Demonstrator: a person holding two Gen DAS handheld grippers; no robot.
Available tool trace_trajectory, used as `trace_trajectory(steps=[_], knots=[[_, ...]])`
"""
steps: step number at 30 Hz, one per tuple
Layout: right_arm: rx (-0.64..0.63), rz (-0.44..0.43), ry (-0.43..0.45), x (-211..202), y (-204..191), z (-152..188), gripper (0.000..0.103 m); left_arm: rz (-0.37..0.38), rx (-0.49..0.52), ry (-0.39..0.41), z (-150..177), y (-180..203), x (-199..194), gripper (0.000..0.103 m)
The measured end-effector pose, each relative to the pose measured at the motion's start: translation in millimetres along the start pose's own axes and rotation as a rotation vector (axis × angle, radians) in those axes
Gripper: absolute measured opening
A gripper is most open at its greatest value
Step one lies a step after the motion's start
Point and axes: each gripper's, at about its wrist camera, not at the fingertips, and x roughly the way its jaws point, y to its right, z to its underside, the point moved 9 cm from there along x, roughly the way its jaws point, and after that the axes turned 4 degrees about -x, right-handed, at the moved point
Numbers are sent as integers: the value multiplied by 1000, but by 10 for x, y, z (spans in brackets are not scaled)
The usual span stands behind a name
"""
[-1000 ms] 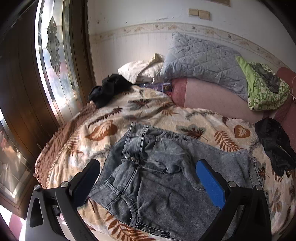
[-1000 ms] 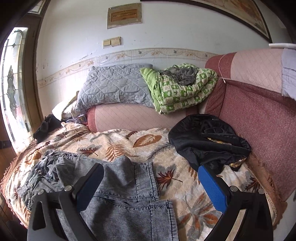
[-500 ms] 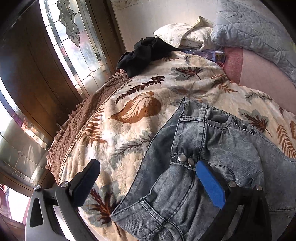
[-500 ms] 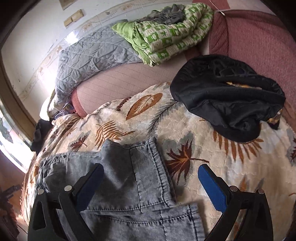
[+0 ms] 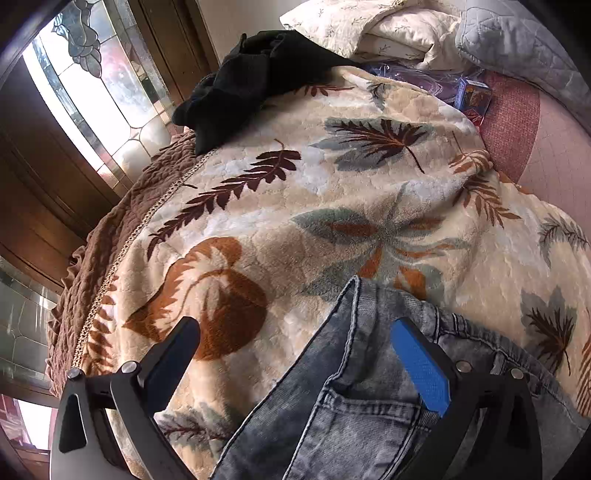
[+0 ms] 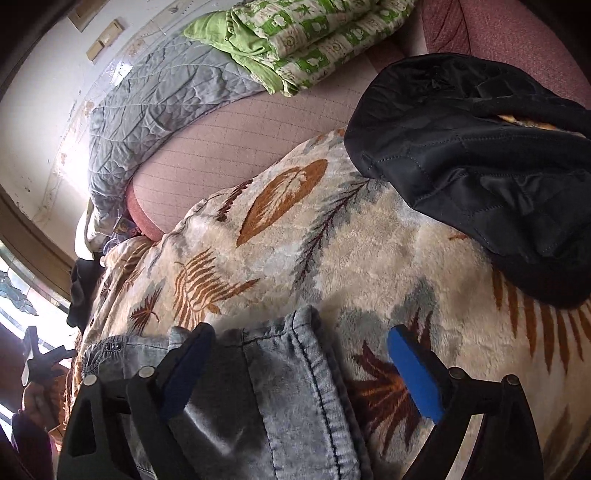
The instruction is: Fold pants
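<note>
Left wrist view: left gripper point(image 5: 295, 343) tilted down over the bed, jaws spread wide, nothing pinched; a corner of the grey denim pants point(image 5: 351, 398) lies between the fingers, nearer the blue pad point(image 5: 421, 369), pads not pressing on it. Pants rest flat on the leaf-print blanket point(image 5: 314, 184), a pocket opening visible low in frame. Black garment point(image 5: 255, 70) sits at the blanket's far edge by the stained-glass window point(image 5: 92, 85); cream pillow point(image 5: 369, 26) and a small printed box point(image 5: 474, 98) at the far end. Right wrist view: right gripper point(image 6: 299, 358) also spread, its jaws have just been closing a little, with the pants' hemmed corner point(image 6: 291, 373) between the fingers, dark finger point(image 6: 188, 362) over the denim, blue pad over bare blanket, no squeeze seen. Black quilted jacket point(image 6: 472, 162) lies well apart on the blanket; grey quilt point(image 6: 159, 99) and green patterned bedding point(image 6: 295, 40) piled on the pink bolster point(image 6: 236, 147) behind.
</note>
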Motion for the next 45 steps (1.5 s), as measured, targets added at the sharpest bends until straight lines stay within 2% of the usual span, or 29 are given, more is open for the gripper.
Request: trace_trajectory(steps=[1,3,5,6,8,10,12,14,15,17,22,26,32,34,37,39,45], knots=[[2,-15,-8,50,19,-34,89,13,-3,-4,-16,67,66,103],[18,-42,-30,156,72,-83,82,50,-1,-7,-46,217,165,95],[35,-43,-44,252,143,-122,80,92,19,-13,-46,389,228,73],[40,-50,-50,297,157,-139,80,111,38,-25,-22,474,265,67],[36,-77,-70,385,143,-144,80,119,83,-53,53,625,353,43],[6,-72,-91,470,100,-119,77,104,128,-28,101,713,369,37],[-22,-74,-96,537,41,-98,65,102,178,5,120,771,333,28],[-37,-63,-113,604,2,-55,45,109,185,12,134,781,290,14],[-63,-60,-127,622,-42,-18,40,113,184,16,138,775,262,11],[-119,-54,-153,624,-140,51,19,104,190,34,119,737,213,4],[-180,5,-131,442,-227,34,16,119,178,114,8,621,-88,3],[-134,-2,5,-11,-260,-276,16,167,143,164,-150,487,-477,3],[-71,-61,273,-989,-349,-675,15,289,36,218,-235,173,-1059,3],[-65,-67,306,-1209,-352,-682,15,315,27,253,-181,41,-1255,3],[-80,-52,283,-1358,-275,-527,15,378,5,279,-10,-215,-1511,3],[-78,-37,233,-1411,-130,-275,15,390,11,287,193,-422,-1650,3],[-163,-8,163,-1948,121,597,15,406,42,316,1123,-1140,-1902,3]])
